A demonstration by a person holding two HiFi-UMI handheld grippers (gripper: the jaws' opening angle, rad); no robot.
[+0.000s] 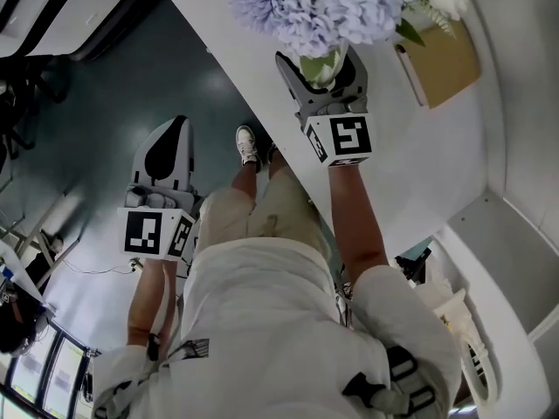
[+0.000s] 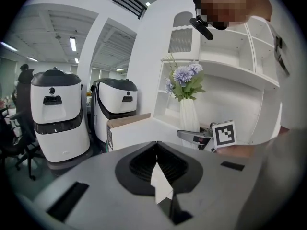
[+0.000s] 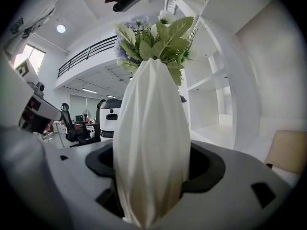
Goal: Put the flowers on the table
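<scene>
1. While the right gripper (image 1: 321,70) clamps the white vase (image 3: 151,147) of flowers (image 1: 323,7) (lilac blooms), the vase stands upright over the table (image 1: 419,164).
2. The left gripper (image 1: 168,151) hangs off the table over the floor, jaws pressed together, empty.

Lavender-blue flowers (image 1: 297,7), green leaves (image 3: 163,37), ribbed white vase (image 3: 151,143), black-and-white marker cube (image 1: 341,138), white table (image 1: 428,164)

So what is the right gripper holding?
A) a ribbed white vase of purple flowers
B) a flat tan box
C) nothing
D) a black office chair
A: the right gripper is clamped on the ribbed white vase, purple flowers sprouting from its top.
</scene>
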